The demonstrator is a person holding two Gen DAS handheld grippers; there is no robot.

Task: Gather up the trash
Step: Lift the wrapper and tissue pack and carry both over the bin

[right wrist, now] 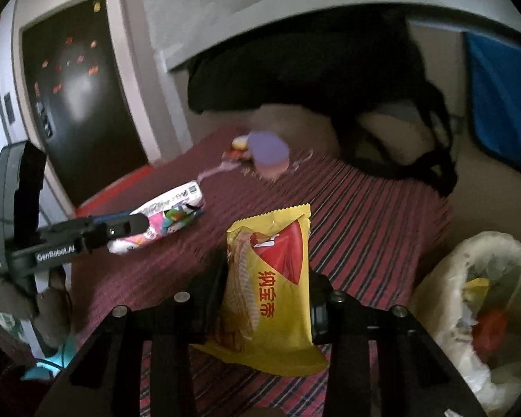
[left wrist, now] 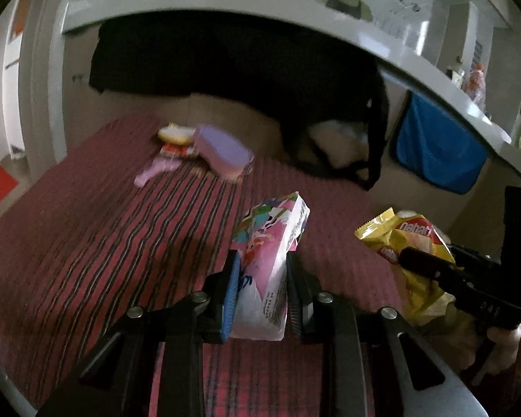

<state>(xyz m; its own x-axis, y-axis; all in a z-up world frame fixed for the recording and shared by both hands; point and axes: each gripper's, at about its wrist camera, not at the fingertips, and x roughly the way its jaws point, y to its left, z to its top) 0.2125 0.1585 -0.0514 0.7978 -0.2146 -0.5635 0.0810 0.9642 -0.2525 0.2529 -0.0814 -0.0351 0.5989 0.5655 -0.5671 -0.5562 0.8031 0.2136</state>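
Trash sits in both tools above the striped red cloth [left wrist: 87, 243]: at lower centre of the left wrist view, the left gripper [left wrist: 262, 271] clamps a pink wrapper [left wrist: 271, 253]; in the right wrist view the right gripper [right wrist: 265, 288] pinches a yellow snack bag [right wrist: 271, 278], with a lined bin [right wrist: 469, 312] at lower right.

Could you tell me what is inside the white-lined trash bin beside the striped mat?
In the trash bin a yellow wrapper and something red-orange show among crumpled clear plastic. Whatever lies deeper is covered by the liner and that plastic.
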